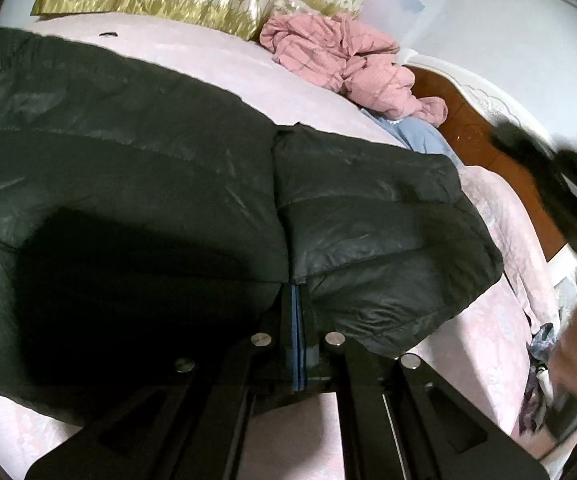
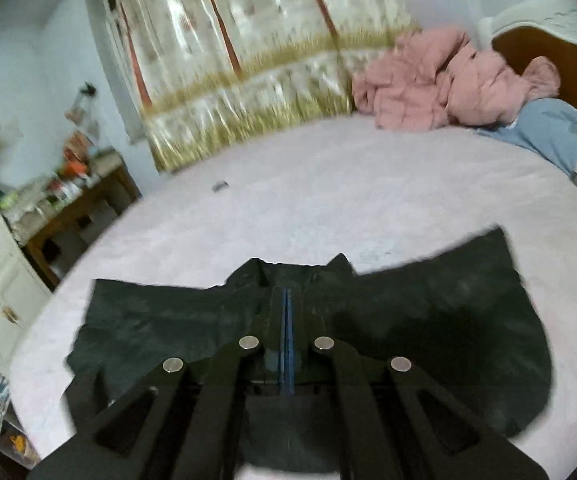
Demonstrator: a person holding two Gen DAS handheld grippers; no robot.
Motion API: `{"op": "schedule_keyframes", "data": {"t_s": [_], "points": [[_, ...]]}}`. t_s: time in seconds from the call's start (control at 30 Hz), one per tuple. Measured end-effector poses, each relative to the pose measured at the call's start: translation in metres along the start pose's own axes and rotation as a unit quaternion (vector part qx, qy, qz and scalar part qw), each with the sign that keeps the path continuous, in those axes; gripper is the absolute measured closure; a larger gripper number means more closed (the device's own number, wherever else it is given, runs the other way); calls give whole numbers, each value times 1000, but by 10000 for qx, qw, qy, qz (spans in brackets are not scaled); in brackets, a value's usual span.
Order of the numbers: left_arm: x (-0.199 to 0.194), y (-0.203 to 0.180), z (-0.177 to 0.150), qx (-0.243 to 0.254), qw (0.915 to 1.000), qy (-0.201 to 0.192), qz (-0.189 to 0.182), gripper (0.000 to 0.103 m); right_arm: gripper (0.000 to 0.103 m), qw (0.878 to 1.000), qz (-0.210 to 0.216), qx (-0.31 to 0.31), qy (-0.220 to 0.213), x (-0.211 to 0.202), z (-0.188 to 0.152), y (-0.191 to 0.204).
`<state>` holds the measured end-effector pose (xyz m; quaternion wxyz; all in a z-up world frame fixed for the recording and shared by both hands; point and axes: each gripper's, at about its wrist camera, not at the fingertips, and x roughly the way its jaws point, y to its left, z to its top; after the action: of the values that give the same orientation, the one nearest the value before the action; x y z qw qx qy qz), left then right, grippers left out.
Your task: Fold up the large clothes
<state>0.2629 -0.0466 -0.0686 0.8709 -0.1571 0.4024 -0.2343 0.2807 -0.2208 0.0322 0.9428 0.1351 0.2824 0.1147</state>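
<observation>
Between the left gripper's (image 1: pixel 298 300) closed jaws sits the near edge of the dark puffer jacket (image 1: pixel 148 184), spread ahead across the pink bed (image 1: pixel 192 56). Likewise the right gripper (image 2: pixel 287 300) pinches its hem, probably to lift a fold.

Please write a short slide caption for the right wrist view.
Right gripper, fingers shut on a dark jacket on the pink bed.
</observation>
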Motion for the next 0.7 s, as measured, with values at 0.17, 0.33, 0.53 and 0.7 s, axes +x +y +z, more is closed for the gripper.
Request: {"op": "schedule_keyframes", "data": {"t_s": [0.17,0.33,0.53,0.7], "points": [[-4,5,4,-27,10000,-30,-62,100,96,9963,-364,550,-555,-56,-54,-34],[-3,8,4,4,10000,-24,-43,100,32,9936,-648,871,-321,-55,-95,-63],[-4,8,4,-4,10000,-42,-46,100,14,9778,-53,2095,-48,-31,-107,-104],[-6,9,2,17,9999,-81,-66,100,14,9619,274,2719,-125,7,-108,-114]]}}
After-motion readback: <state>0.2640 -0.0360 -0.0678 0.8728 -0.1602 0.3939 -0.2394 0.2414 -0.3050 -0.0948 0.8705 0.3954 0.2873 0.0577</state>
